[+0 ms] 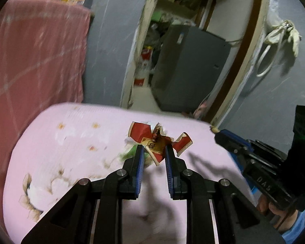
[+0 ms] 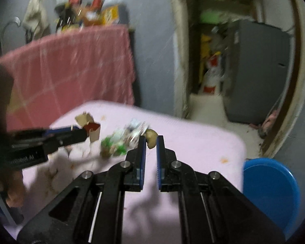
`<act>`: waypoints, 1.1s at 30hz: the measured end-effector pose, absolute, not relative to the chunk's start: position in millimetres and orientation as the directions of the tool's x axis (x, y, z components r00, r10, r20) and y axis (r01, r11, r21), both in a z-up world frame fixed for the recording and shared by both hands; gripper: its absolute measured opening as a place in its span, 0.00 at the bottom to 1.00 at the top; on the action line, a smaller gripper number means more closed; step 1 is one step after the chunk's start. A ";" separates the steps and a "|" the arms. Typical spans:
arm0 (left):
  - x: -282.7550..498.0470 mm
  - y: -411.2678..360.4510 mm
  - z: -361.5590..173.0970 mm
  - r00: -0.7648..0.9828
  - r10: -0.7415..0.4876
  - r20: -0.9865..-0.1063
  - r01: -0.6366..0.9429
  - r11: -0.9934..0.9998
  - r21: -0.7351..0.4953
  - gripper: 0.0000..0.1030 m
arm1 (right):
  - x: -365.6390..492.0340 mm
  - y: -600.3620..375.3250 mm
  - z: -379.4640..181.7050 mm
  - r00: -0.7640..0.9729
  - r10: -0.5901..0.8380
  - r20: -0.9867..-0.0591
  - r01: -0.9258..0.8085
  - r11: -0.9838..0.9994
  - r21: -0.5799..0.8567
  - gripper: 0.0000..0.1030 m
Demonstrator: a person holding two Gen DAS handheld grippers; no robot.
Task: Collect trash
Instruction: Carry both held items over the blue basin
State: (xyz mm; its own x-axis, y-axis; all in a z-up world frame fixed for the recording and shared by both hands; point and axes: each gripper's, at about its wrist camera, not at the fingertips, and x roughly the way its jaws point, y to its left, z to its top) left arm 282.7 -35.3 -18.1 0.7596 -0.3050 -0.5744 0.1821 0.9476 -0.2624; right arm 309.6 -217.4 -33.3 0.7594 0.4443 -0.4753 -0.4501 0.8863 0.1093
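My left gripper (image 1: 154, 148) is shut on a torn red and gold carton (image 1: 144, 136), held above the pink table (image 1: 71, 142). In the right wrist view it (image 2: 84, 133) comes in from the left with the carton (image 2: 94, 131) at its tip. My right gripper (image 2: 151, 140) is shut on a small tan scrap (image 2: 151, 136), also lifted off the table (image 2: 203, 148); in the left wrist view it (image 1: 216, 132) shows at the right with the scrap (image 1: 213, 129) poking out. A crumpled green and white wrapper (image 2: 113, 147) and a silvery wrapper (image 2: 136, 132) lie on the cloth between the two grippers.
A blue round stool (image 2: 270, 191) stands off the table's right corner. A red checked cloth (image 1: 34, 50) hangs over a counter behind the table. Beyond lies a doorway with a grey fridge (image 1: 189, 67). A hand (image 1: 274, 209) holds the right gripper.
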 end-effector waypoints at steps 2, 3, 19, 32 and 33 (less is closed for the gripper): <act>286.9 -44.5 -10.5 0.773 -0.315 -0.551 0.204 0.945 -0.255 0.17 | 304.9 -231.1 -21.9 0.804 0.421 -0.419 -0.414 0.903 0.114 0.09; 288.1 -50.7 -6.8 0.778 -0.322 -0.539 0.216 0.944 -0.252 0.17 | 303.9 -236.7 -17.4 0.818 0.413 -0.400 -0.402 0.908 0.117 0.09; 322.7 -183.9 24.4 0.746 -0.495 -0.446 0.460 0.867 -0.192 0.17 | 294.4 -350.3 2.4 0.932 0.159 -0.325 -0.120 0.983 0.137 0.09; 342.9 -251.2 -10.6 0.614 -0.545 -0.571 0.524 0.823 -0.222 0.17 | 297.4 -422.9 -22.1 0.904 0.083 -0.419 0.009 0.977 0.215 0.09; 343.0 -254.2 -13.4 0.603 -0.545 -0.582 0.526 0.821 -0.223 0.17 | 299.0 -427.5 -25.0 0.899 0.084 -0.431 0.017 0.974 0.224 0.09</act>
